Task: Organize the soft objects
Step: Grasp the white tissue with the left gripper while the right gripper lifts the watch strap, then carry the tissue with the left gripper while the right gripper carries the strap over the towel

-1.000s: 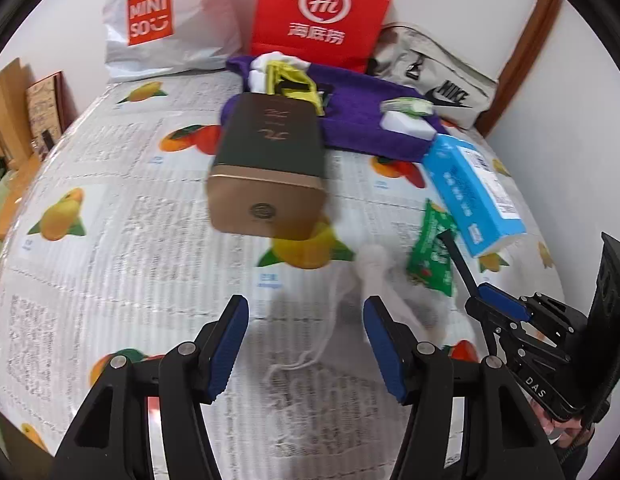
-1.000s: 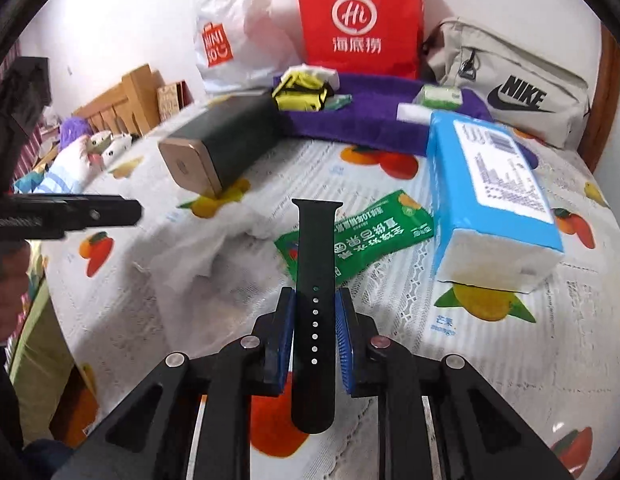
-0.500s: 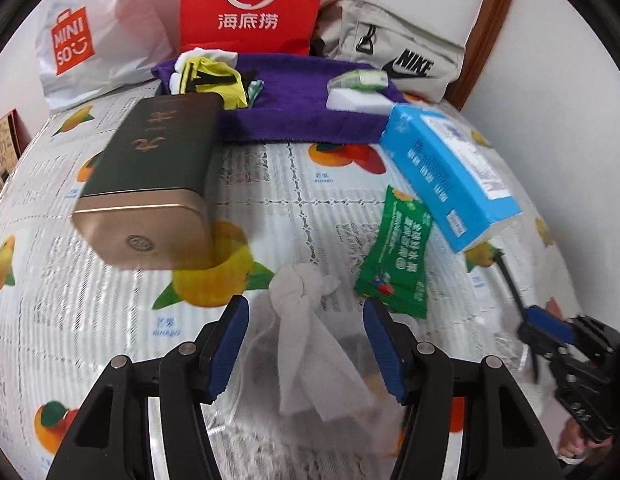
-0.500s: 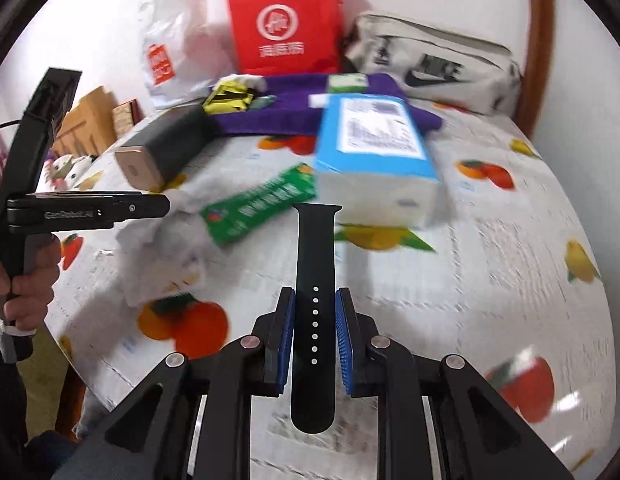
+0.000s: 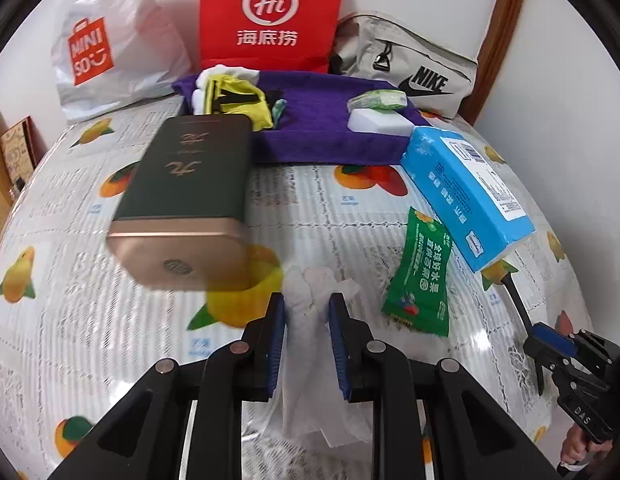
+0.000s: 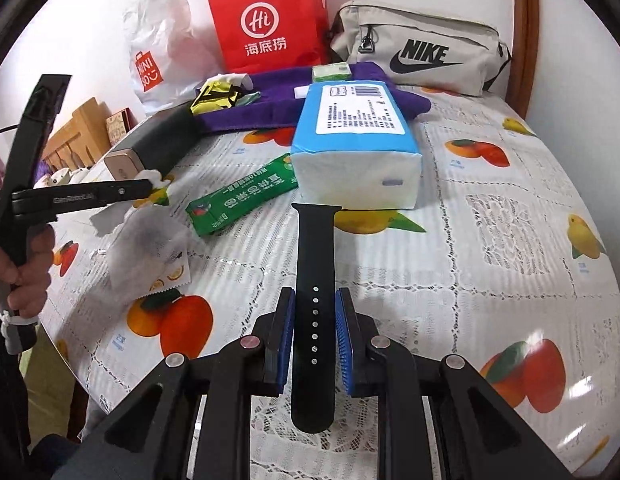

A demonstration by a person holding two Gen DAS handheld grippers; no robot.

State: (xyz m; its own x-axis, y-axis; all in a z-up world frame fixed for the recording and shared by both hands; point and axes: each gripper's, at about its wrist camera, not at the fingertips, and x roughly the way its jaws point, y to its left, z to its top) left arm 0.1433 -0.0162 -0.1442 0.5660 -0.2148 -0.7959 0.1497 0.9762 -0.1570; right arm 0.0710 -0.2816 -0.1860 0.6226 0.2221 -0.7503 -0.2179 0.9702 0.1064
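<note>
We see the left gripper (image 5: pixel 306 312) fingers just closed narrow onto the white wipe (image 5: pixel 316 292) beside the green packet (image 5: pixel 420 272), right gripper (image 6: pixel 315 312) fingers clamping the black watch strap (image 6: pixel 315 280).

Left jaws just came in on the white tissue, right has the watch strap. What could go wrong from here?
1. The left gripper has just been closing on the thin white tissue, which trails onto the table; it may tear or slip on lifting.
2. The black watch strap sticks out far past the right gripper, so it could knock the blue tissue pack.

Red paper bag (image 5: pixel 270 16), white plastic bag (image 5: pixel 118 44) against wall.
</note>
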